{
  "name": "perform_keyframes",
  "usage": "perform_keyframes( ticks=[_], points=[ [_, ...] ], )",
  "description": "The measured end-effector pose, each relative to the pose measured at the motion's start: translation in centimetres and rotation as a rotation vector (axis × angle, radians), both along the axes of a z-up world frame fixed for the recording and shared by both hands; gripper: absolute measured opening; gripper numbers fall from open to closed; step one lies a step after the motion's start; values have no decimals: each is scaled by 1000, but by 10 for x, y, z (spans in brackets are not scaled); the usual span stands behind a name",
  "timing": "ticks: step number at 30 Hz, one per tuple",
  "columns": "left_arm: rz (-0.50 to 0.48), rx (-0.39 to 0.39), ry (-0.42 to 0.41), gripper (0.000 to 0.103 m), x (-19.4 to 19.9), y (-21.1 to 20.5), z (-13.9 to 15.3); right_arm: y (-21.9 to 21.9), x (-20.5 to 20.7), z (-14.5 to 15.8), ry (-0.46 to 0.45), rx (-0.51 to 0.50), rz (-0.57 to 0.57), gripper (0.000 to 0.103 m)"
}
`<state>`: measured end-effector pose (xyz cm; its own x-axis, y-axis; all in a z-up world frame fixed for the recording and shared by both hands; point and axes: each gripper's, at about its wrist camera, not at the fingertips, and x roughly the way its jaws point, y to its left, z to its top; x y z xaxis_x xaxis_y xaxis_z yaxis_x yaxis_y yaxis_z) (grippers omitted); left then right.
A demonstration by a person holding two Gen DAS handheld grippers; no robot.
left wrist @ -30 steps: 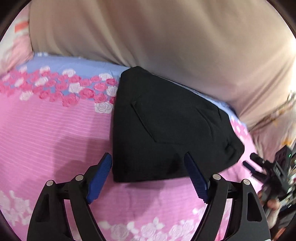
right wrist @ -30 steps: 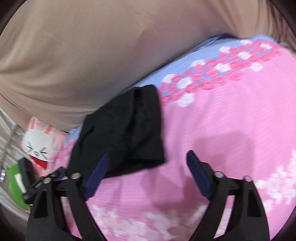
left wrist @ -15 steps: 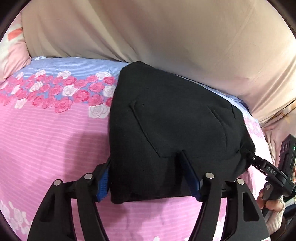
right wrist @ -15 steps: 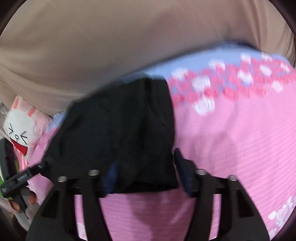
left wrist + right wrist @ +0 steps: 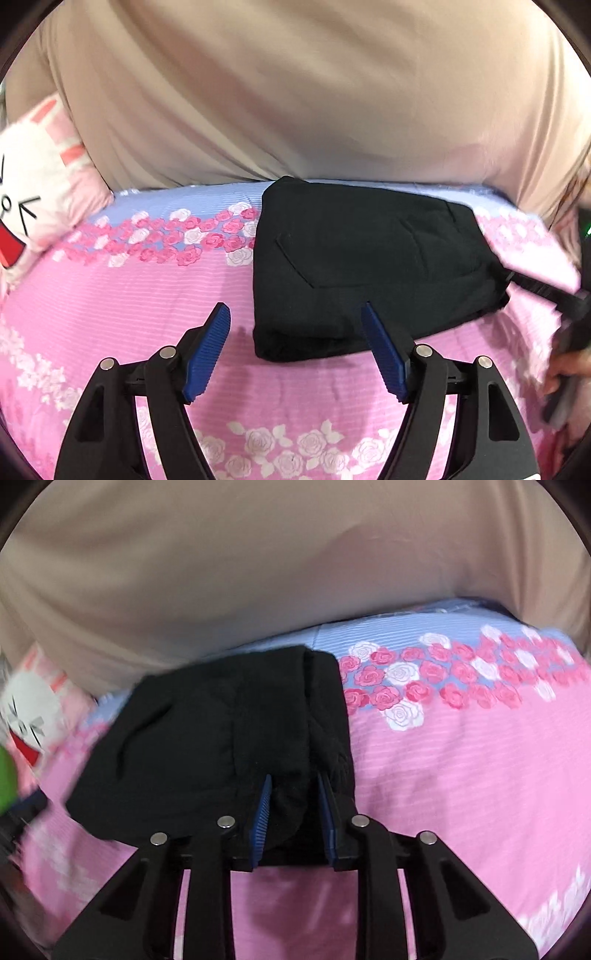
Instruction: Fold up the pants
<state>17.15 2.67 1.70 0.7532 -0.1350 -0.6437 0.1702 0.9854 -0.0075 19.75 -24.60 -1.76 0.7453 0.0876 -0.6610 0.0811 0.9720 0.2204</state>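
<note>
The black pants (image 5: pixel 369 258) lie folded into a thick rectangle on the pink flowered bedsheet (image 5: pixel 129 295). My left gripper (image 5: pixel 295 328) is open and empty, just in front of the bundle's near left corner. In the right wrist view the pants (image 5: pixel 207 731) fill the left middle. My right gripper (image 5: pixel 293 797) is shut on a bunched edge of the pants, with black cloth pinched between its blue pads (image 5: pixel 261 812). The right gripper's fingers also show at the bundle's right end in the left wrist view (image 5: pixel 543 291).
A beige sheet (image 5: pixel 295 92) hangs behind the bed. A white and pink cartoon rabbit pillow (image 5: pixel 33 206) lies at the far left. The bedsheet's blue band with roses (image 5: pixel 424 675) runs along the back edge. A hand (image 5: pixel 565 369) holds the right gripper.
My left gripper has let go of the pants, opened and pulled back off the bundle's near edge. My right gripper has closed on the pants' edge.
</note>
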Motion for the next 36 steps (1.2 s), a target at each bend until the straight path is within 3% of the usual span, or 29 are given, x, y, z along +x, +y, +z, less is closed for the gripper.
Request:
perform_keyframes(
  ticks=[5, 7, 11, 19, 22, 25, 36],
  points=[
    [-2, 31, 0, 71, -15, -10, -6, 28, -57, 25, -90, -71, 10, 28],
    [0, 27, 7, 71, -20, -12, -9, 32, -76, 23, -109, -72, -6, 39],
    [10, 38, 3, 74, -38, -16, -16, 36, -113, 12, -125, -61, -41, 45],
    [22, 60, -5, 79, -78, -24, -35, 45, -156, -13, -106, -66, -95, 77],
    [30, 44, -2, 81, -88, -24, -41, 49, -167, -16, -99, -67, -104, 78],
    [50, 30, -16, 82, -95, -22, -43, 52, -175, -14, -112, -79, -125, 89],
    [84, -10, -81, 85, -104, -16, -38, 62, -176, -18, -73, -167, -167, 95]
  ],
)
